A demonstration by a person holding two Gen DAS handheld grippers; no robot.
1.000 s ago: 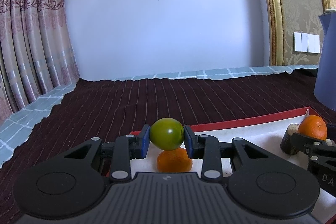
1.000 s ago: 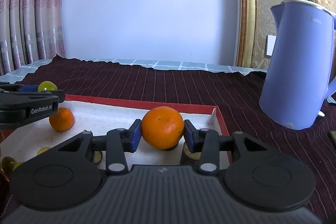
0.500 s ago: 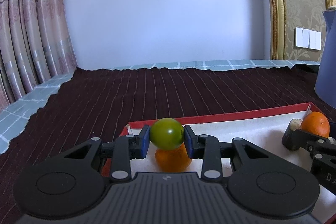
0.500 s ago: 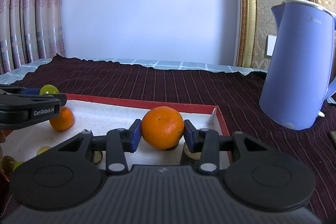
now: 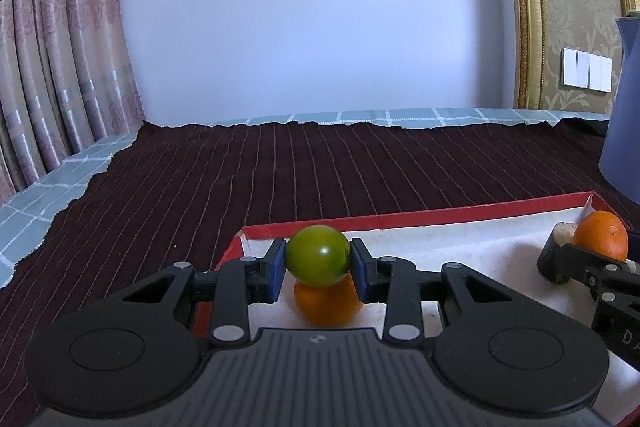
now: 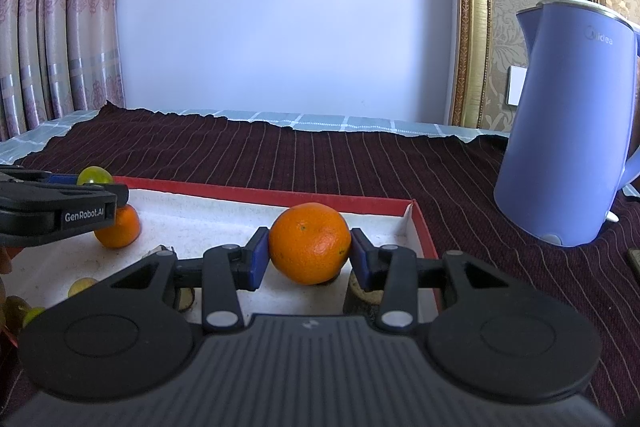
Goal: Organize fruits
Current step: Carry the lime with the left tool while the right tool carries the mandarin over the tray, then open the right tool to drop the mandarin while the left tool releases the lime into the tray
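Left hand-held gripper (image 5: pixel 318 263) is clamped on a green fruit (image 5: pixel 318 255), which I hold just above a small orange (image 5: pixel 328 303) lying in the red-rimmed tray (image 5: pixel 416 221). Right hand-held gripper (image 6: pixel 309 251) pinches a larger orange (image 6: pixel 309 243) over the tray's right end, near a blue kettle (image 6: pixel 568 131) on the desk (image 5: pixel 200 187).
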